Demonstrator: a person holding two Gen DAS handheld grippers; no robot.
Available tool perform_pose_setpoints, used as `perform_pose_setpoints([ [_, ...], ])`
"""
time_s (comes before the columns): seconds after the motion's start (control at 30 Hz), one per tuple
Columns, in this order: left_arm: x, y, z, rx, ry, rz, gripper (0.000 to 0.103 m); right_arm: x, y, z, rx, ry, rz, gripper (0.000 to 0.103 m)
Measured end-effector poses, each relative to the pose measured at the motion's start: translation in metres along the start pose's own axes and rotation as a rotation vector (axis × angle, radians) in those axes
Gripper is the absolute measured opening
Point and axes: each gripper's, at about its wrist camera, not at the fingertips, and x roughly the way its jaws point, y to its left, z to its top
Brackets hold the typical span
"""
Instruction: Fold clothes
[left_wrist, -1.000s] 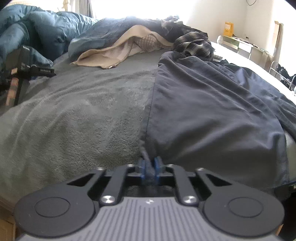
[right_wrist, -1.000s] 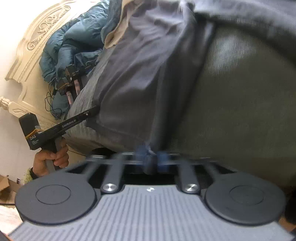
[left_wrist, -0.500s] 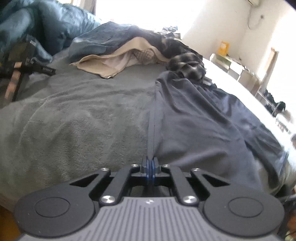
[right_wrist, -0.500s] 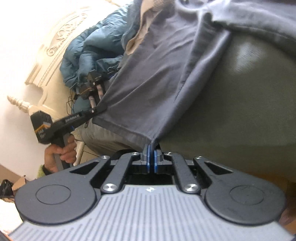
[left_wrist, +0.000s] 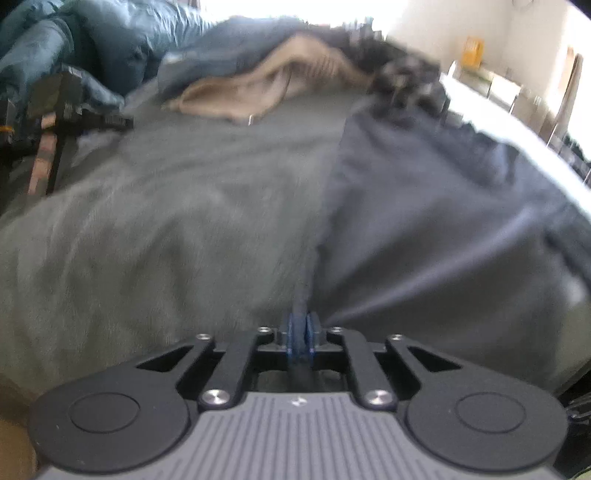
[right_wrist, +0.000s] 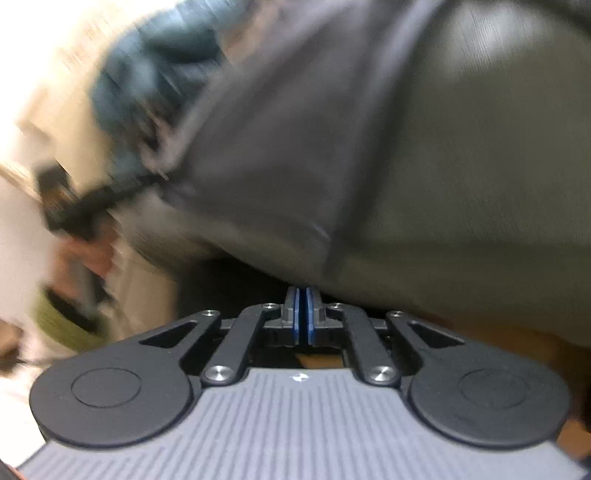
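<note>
A dark navy garment (left_wrist: 436, 236) lies spread on the grey blanket (left_wrist: 166, 229), one corner pinched in the left gripper (left_wrist: 303, 326), its jaws just easing apart; the right gripper (right_wrist: 303, 314) is closed, seemingly empty, at the garment's other corner.

Two wrist fisheyes, close and low over the bed (left_wrist: 177, 229), sharing the dark garment (left_wrist: 436, 229).

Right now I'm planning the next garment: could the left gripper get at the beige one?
Probably not yet: the left gripper is shut on the dark shirt, and the beige garment lies far across the bed, though nothing blocks the way.
</note>
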Motion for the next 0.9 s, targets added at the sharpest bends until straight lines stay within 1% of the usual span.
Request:
perform_pose_setpoints([
  [0.03,0.002,0.002,-0.003,-0.004,0.009,0.008,0.014,0.000,-0.001,-0.003,-0.015,0.016,-0.030,0.005],
  [0.1,-0.005,0.007,-0.005,-0.028,-0.011,0.005,0.017,-0.015,0.005,-0.004,-0.067,-0.003,-0.017,0.006],
  [0.13,-0.011,0.008,-0.005,-0.032,-0.026,0.009,0.021,-0.030,0.011,-0.001,-0.109,-0.040,-0.011,0.006],
  [0.17,-0.015,0.009,-0.003,-0.035,-0.041,0.013,0.028,-0.044,0.016,0.003,-0.153,-0.084,-0.013,0.006],
  [0.23,-0.023,0.009,0.002,-0.041,-0.075,0.018,0.033,-0.074,0.026,0.020,-0.246,-0.195,-0.042,0.007],
  [0.3,-0.028,0.007,0.008,-0.042,-0.106,0.003,0.036,-0.095,0.034,0.045,-0.318,-0.309,-0.103,0.007],
  [0.33,-0.027,0.004,0.011,-0.038,-0.118,-0.011,0.040,-0.104,0.033,0.059,-0.344,-0.364,-0.139,0.009],
  [0.37,-0.025,0.001,0.015,-0.032,-0.128,-0.021,0.044,-0.108,0.030,0.071,-0.349,-0.392,-0.168,0.011],
  [0.43,-0.017,-0.006,0.020,-0.010,-0.138,-0.029,0.045,-0.114,0.026,0.100,-0.330,-0.431,-0.208,0.015],
  [0.5,-0.007,-0.012,0.021,0.014,-0.129,-0.035,0.046,-0.112,0.028,0.124,-0.315,-0.436,-0.177,0.021],
  [0.53,-0.002,-0.012,0.021,0.013,-0.121,-0.036,0.046,-0.110,0.029,0.137,-0.305,-0.436,-0.161,0.030],
  [0.6,0.006,-0.011,0.019,0.010,-0.107,-0.039,0.046,-0.094,0.039,0.173,-0.262,-0.407,-0.111,0.041],
  [0.63,0.007,-0.010,0.016,0.002,-0.103,-0.043,0.046,-0.086,0.043,0.187,-0.253,-0.387,-0.082,0.048],
  [0.7,0.008,-0.006,0.011,-0.009,-0.102,-0.048,0.046,-0.067,0.051,0.219,-0.199,-0.351,-0.048,0.051],
  [0.77,0.007,-0.003,0.005,-0.009,-0.110,-0.049,0.048,-0.043,0.060,0.244,-0.182,-0.276,-0.003,0.057],
  [0.83,0.007,-0.001,-0.002,-0.006,-0.116,-0.053,0.048,-0.011,0.070,0.267,-0.141,-0.217,0.002,0.061],
  [0.9,0.008,0.002,-0.009,-0.016,-0.123,-0.062,0.048,0.024,0.081,0.284,-0.134,-0.150,-0.019,0.061],
])
